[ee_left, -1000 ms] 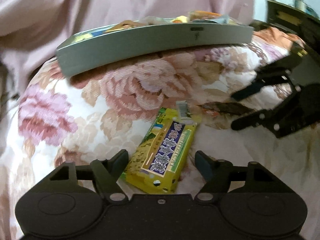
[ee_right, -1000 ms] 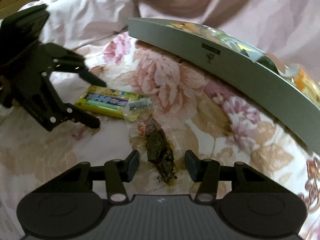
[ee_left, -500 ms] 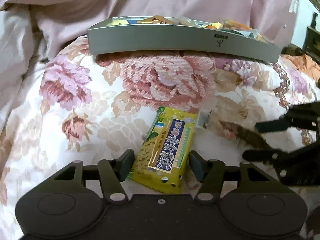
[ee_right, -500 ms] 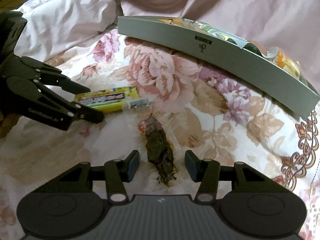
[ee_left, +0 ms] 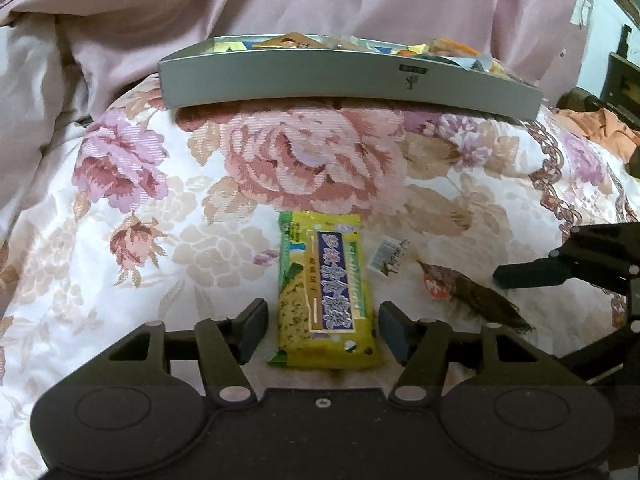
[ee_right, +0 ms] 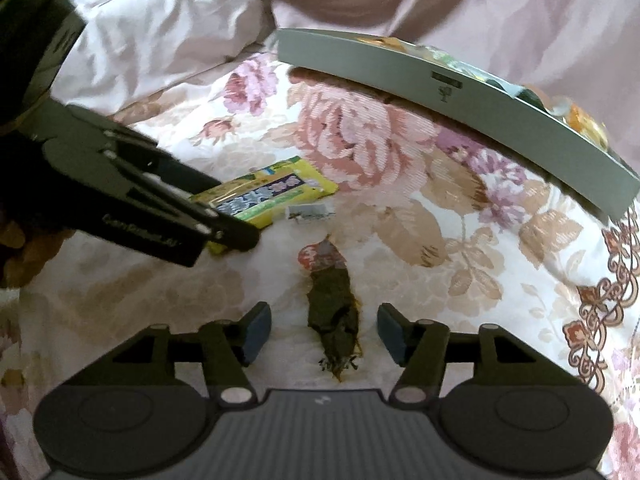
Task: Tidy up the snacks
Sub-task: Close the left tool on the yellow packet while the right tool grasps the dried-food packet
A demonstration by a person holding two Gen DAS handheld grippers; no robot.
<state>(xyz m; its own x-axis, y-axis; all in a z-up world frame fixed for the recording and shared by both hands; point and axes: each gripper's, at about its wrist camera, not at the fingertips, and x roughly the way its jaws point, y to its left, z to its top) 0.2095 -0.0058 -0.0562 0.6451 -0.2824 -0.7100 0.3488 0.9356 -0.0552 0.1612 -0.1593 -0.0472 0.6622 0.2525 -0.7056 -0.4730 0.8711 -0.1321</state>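
A yellow snack bar (ee_left: 326, 292) with a purple label lies on the floral bedcover, its near end between the fingers of my left gripper (ee_left: 323, 330). The jaws are opening and the pads stand clear of the wrapper on both sides. A dark brown wrapped snack (ee_right: 333, 304) with a red tip lies between the fingers of my right gripper (ee_right: 324, 330), whose jaws are also opening, with gaps on each side. The yellow bar (ee_right: 266, 194) and left gripper show at the left of the right wrist view. The dark snack (ee_left: 472, 294) shows at the right of the left wrist view.
A grey tray (ee_left: 340, 84) filled with several snacks sits at the far side of the bedcover, also seen as the tray (ee_right: 460, 92) in the right wrist view. A small clear wrapper scrap (ee_left: 386, 254) lies between the two snacks. Pink bedding is bunched up behind and to the left.
Both grippers have shifted sideways along the bedcover. The yellow bar now lies straight between the left fingers. The right jaws have spread wider around the dark snack.
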